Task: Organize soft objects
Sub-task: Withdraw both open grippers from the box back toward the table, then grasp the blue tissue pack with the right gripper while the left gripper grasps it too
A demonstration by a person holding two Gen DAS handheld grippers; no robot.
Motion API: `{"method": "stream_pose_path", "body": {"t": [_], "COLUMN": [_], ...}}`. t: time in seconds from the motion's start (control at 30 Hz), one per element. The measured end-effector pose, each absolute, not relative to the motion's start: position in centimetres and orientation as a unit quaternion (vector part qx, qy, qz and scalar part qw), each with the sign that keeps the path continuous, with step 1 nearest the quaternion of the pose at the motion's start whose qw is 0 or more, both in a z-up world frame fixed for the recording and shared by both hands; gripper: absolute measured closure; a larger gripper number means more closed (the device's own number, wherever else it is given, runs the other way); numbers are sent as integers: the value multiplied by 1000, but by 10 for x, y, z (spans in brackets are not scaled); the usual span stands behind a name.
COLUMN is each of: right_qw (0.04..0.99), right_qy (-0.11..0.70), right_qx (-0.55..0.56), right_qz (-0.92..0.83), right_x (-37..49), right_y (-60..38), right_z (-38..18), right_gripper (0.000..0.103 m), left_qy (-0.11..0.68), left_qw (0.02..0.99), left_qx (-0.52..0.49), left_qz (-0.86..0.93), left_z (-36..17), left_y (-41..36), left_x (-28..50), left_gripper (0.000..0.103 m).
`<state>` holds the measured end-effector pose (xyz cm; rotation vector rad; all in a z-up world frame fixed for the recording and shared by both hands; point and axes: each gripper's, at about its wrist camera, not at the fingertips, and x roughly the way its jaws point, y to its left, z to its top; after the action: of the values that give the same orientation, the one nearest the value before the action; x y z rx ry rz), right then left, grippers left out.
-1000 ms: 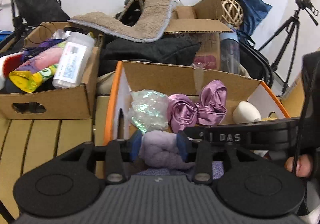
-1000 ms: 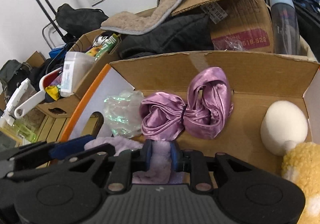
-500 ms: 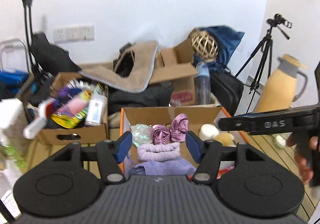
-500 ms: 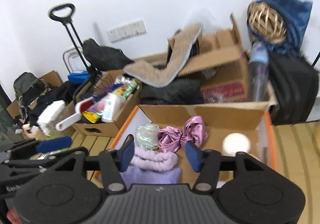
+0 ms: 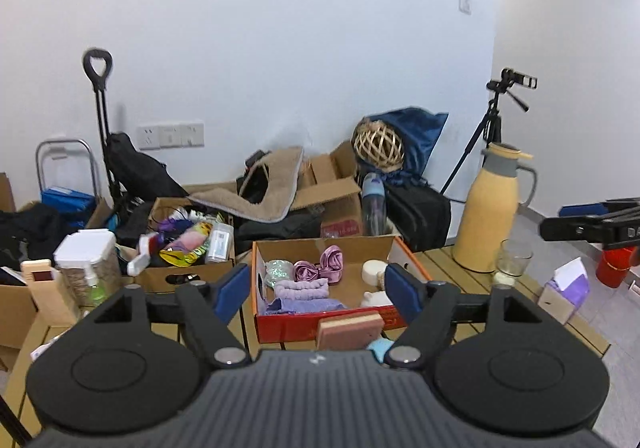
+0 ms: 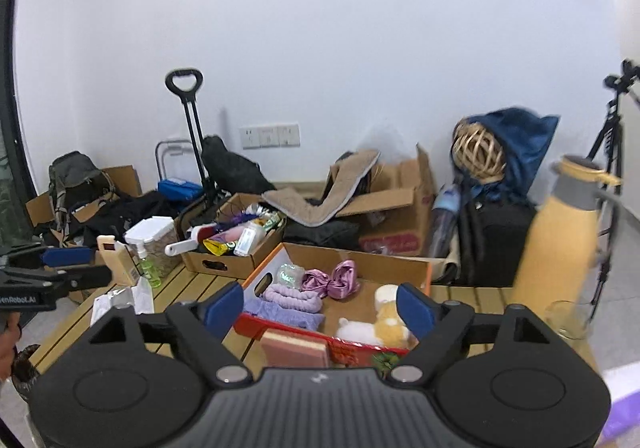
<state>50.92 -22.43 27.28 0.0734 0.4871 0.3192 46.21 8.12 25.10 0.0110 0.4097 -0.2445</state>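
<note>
An orange-edged cardboard box on the slatted table holds soft things: a lilac knotted headband, a folded purple cloth, a satin bow, plush toys and a white egg-shaped item. My left gripper hangs well back from and above the box, jaws opening, nothing between them. My right gripper does the same, jaws opening and empty. A pink sponge stands in front of the box.
A second carton of bottles and packets sits left of the box. A tall yellow jug and a glass stand right. Cluttered boxes, bags, a trolley and a tripod line the wall. A tissue box lies right.
Both grippers let go of the lilac headband and purple cloth, which now lie in the box. Both pulled back and up, jaws widening, so the whole room came into view.
</note>
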Motion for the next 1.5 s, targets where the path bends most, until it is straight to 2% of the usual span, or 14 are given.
{"method": "stream_pose_path", "body": {"t": [0.13,0.2,0.23,0.33,0.4,0.5,0.7,0.83,1.1,1.5], "right_qw": [965,968,969,967,967,974,983,979,980,969], "right_qy": [207,193,186,177,172,152,126,149,149,212], "right_qx": [35,40,45,62,54,22,22,-12,13,87], "right_qz": [155,153,156,174,178,168,128,135,130,94], "right_x": [446,417,400,350,317,270,210,204,221,321], "right_y": [-242,-248,-251,-261,-262,-257,-244,-237,-234,-231], "right_z": [276,273,269,248,230,203,150,133,117,42], "right_gripper": [15,14,12,11,11,10,10,10,10,10], "left_qy": [190,175,166,143,113,88,101,101,131,240], "left_qw": [976,979,981,985,989,992,992,993,987,965], "left_qx": [1,-6,-7,-3,0,-8,-23,-22,-19,-23], "left_qz": [-108,-105,-103,-92,-93,-90,-67,-64,-91,-103], "left_z": [250,242,235,214,197,169,127,126,106,40], "left_y": [80,82,82,82,83,85,94,94,76,60], "left_x": [413,385,369,320,285,247,209,206,237,360], "left_gripper": [21,11,10,9,3,1,0,0,0,0]}}
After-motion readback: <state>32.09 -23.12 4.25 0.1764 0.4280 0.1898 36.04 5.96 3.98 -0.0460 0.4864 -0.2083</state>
